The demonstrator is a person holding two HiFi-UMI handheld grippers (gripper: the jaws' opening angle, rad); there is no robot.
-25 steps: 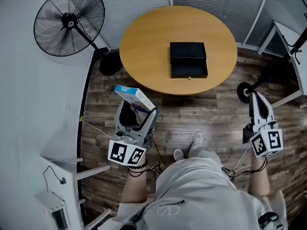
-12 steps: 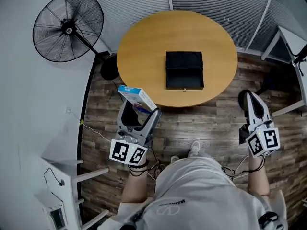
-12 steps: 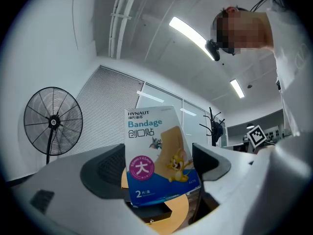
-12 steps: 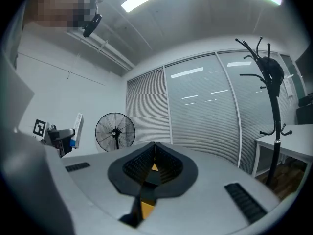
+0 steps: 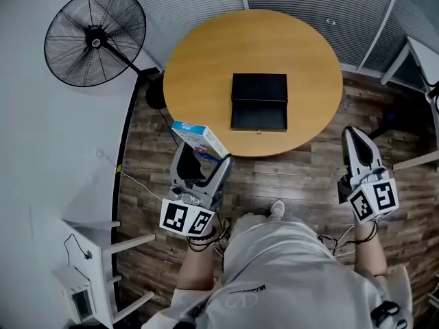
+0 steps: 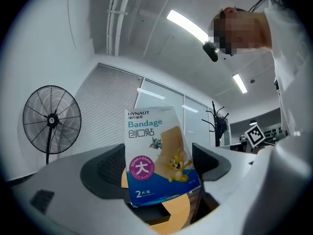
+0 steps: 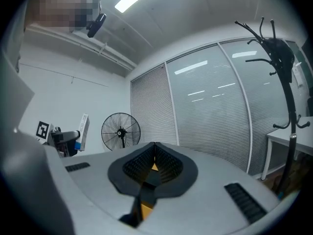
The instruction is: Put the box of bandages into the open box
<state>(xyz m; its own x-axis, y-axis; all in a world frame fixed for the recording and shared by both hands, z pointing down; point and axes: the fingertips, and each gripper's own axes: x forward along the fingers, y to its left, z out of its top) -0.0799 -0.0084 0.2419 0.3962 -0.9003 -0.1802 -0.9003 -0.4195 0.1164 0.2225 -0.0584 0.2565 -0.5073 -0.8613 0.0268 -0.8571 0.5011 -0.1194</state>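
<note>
My left gripper (image 5: 204,157) is shut on the box of bandages (image 5: 198,138), a white and blue carton with cartoon print, held over the floor just short of the table's near left edge. In the left gripper view the box of bandages (image 6: 159,155) stands upright between the two jaws of that gripper (image 6: 156,168). The open black box (image 5: 259,102) lies on the round wooden table (image 5: 199,60), its lid flat behind it. My right gripper (image 5: 357,142) is shut and empty, low at the right; its pads meet in the right gripper view (image 7: 155,161).
A standing fan (image 5: 94,37) is at the table's left, against the white wall. A white shelf unit (image 5: 89,266) sits at the lower left. A white desk (image 5: 422,53) and a coat rack (image 7: 276,67) stand at the right. Wood floor lies between me and the table.
I have stepped closer to the table. The left gripper with the bandage box has moved slightly toward the table edge, and the right gripper has shifted a little left.
</note>
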